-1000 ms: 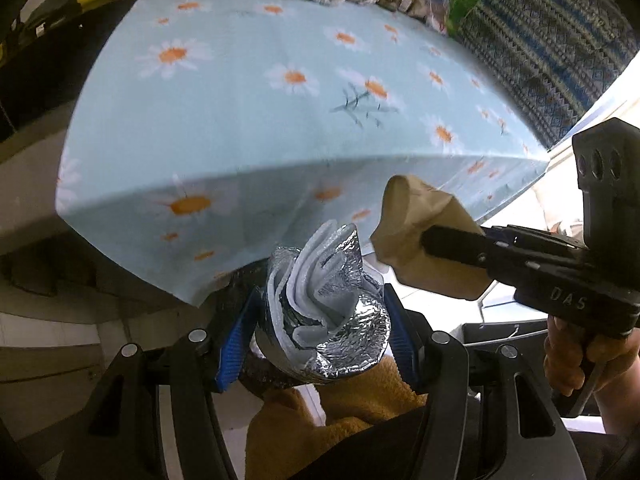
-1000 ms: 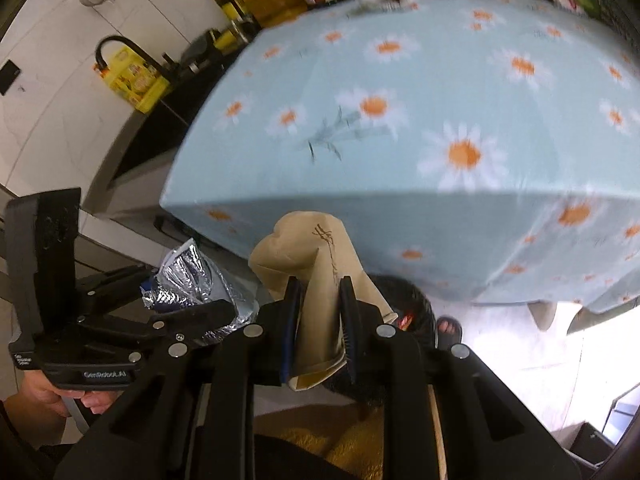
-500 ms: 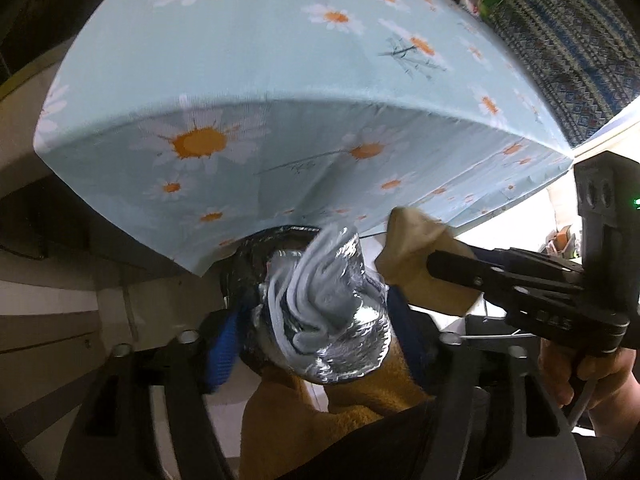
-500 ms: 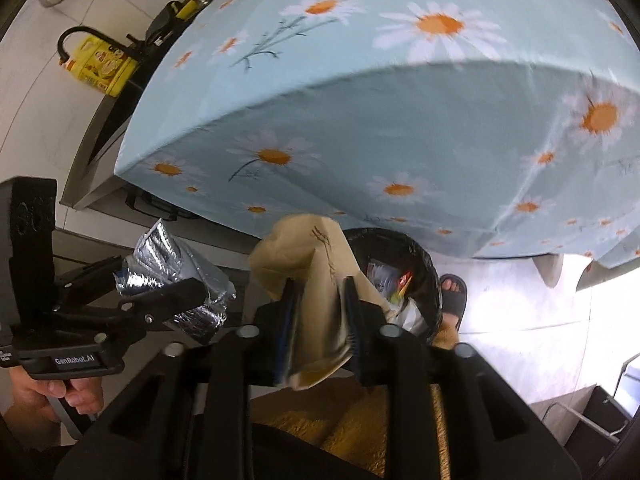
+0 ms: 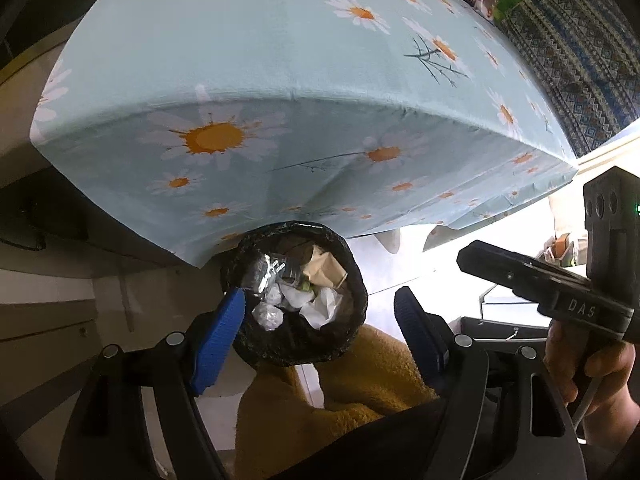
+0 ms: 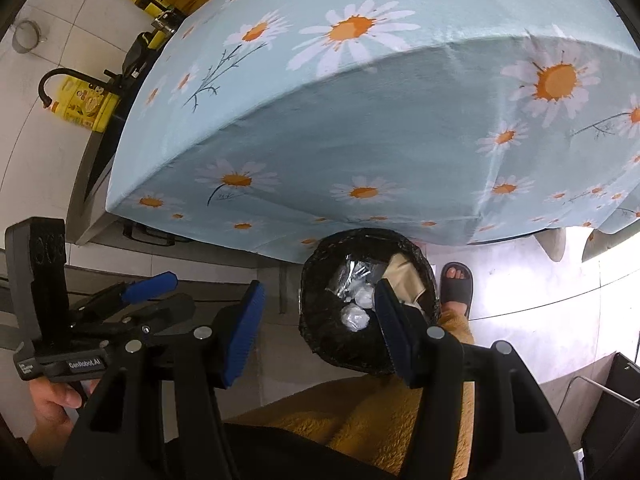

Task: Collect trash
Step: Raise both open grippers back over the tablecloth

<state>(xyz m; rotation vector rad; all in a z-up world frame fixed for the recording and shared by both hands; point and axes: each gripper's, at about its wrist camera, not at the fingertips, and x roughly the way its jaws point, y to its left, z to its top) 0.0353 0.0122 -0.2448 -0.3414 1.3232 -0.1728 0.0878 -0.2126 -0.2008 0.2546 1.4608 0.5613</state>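
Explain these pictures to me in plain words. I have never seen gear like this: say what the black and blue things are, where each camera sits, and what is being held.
There is no robot here. A person holds one tool in each hand: a hand-held gripper with two black fingers tipped by blue pads. Each carries a wide-angle camera looking along its fingers, so both pictures bend at the edges.

The left wrist view shows the left hand-held gripper; the right wrist view shows the right hand-held gripper. Both point down at a trash bin lined with a black bag, standing on the floor beside a table under a daisy tablecloth.

Both sets of jaws have just been opening and now hold nothing. A foil wrapper and a brown paper bag lie in the bin among white crumpled tissues.
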